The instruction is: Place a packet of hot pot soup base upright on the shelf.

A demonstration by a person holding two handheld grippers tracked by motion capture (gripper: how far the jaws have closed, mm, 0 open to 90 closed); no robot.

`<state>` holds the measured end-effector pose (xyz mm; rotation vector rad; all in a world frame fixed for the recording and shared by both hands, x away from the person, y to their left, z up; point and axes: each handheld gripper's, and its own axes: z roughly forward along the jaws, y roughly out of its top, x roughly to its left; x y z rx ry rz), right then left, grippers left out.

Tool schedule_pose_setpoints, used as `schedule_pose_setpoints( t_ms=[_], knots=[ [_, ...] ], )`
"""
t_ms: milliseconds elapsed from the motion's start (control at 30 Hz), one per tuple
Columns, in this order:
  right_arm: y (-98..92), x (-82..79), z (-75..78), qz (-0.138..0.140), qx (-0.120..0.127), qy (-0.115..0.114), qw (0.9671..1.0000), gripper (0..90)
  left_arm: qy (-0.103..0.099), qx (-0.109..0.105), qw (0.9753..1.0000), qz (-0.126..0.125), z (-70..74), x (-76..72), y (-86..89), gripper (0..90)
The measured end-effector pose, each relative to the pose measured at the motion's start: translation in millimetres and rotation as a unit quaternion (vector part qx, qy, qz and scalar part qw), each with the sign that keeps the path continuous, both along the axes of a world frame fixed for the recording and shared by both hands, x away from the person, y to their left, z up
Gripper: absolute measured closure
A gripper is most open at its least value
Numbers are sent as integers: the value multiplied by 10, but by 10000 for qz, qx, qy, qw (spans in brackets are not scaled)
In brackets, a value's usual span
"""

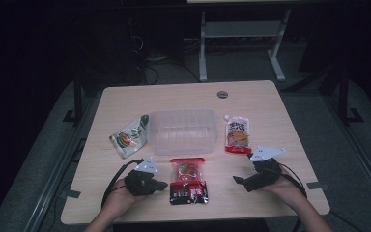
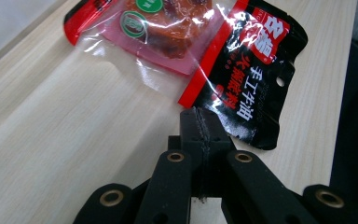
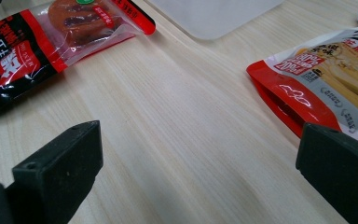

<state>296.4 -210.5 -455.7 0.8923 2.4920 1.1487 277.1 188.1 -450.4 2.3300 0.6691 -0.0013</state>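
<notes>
Left gripper (image 1: 160, 185) rests at lower left of the high view, jaws pressed together on nothing, tips just beside the black lower edge of the red-and-black sauce packet (image 1: 188, 180), likely lined up to pick it. Right gripper (image 1: 240, 181), lower right, jaws spread wide over bare table (image 1: 125, 212), near the spouted pouch (image 1: 237, 135). Clear plastic tub (image 1: 182, 131) sits at centre, probably the destination; green packet (image 1: 130, 137) at its left. Packet print is too small to read in the dim high view.

Pale wood table (image 1: 280, 121), clear tub (image 1: 182, 131), red-black packet (image 1: 188, 181), green pouch (image 1: 129, 137), spouted pouch (image 1: 237, 135)
</notes>
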Motion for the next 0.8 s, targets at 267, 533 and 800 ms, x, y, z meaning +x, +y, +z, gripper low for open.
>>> schedule_pose_setpoints(
  t_ms=[267, 533, 800],
  knots=[
    [8, -2, 7, 13, 19, -24, 10000, 3, 46, 48, 10000, -50, -45, 38, -77, 898],
    [23, 15, 11, 8, 25, -36, 10000, 3, 82, 87, 9998, -184, -77, 27, -149, 898],
    [17, 4, 21, 4, 79, -73, 9999, 3, 64, 14, 9991, -419, -66, 13, -304, 898]
  ],
)
